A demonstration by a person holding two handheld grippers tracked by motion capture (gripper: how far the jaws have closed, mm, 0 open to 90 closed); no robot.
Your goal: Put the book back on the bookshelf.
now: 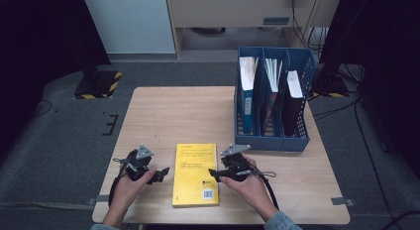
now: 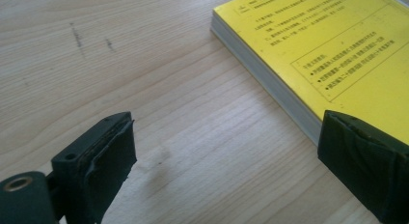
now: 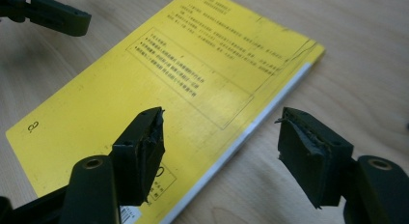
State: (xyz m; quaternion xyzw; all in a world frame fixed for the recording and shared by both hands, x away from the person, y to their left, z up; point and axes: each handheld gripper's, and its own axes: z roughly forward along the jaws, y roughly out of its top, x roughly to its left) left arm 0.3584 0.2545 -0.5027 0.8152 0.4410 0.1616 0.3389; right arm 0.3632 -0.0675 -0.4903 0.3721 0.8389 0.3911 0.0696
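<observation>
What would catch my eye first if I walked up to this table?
Most likely the bright yellow book, lying flat near the front edge of the wooden table. An open left gripper and open right gripper flank it, one on each side. Behind them on the right stands a blue file rack holding books.

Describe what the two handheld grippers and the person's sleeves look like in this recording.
The left black handheld gripper and right black handheld gripper each carry a grey three-cornered plate on top and trail a black cable. Their tongs end in black pads, frayed at the edges. Grey-blue sleeve cuffs show at both wrists.
</observation>
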